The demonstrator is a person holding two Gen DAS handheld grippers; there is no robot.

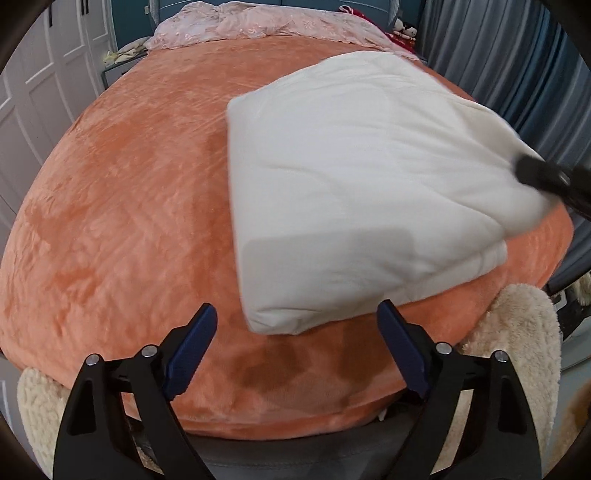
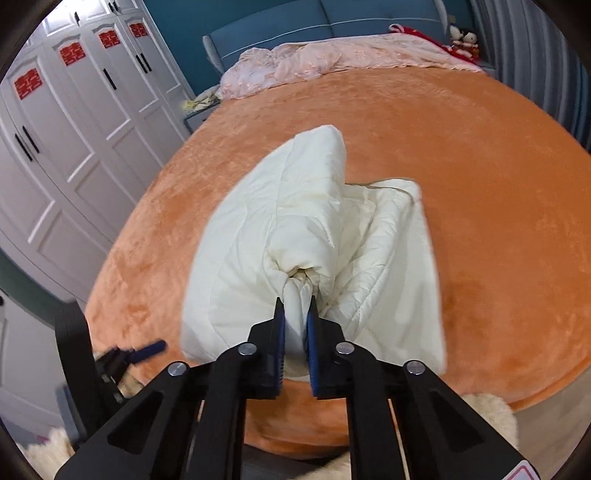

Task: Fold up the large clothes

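Item one: the white padded garment (image 1: 362,192), folded into a thick rectangular bundle. You find it on the orange plush bed cover (image 1: 129,221), toward the near right part of the bed as your left wrist camera sees it. Its near corner sits just ahead of your left gripper, between the two blue pads in that view but not touched by either.

Item two: your left gripper (image 1: 295,314). Its jaws stand wide apart, released, with nothing pressed between them; only orange cover shows under the gap.

Item three: your right gripper (image 2: 295,306). Its jaws are clenched on a bunched fold of the white padded garment (image 2: 295,229), the fabric puckering where the blue pads pinch it. From that pinch the cloth rises into a tall ridge on the left and a lower fold on the right. In the left wrist view the same gripper shows as a dark blurred shape (image 1: 546,177) at the bundle's right edge.

Item four: surroundings. A pink bedspread (image 2: 332,59) lies crumpled at the far end of the bed against a blue headboard (image 2: 295,22). White wardrobe doors (image 2: 74,129) with red paper decorations stand to the left. Grey curtains (image 1: 480,44) hang on the right. Cream fleece sleeves (image 1: 517,332) show near the bottom corners of the left view.
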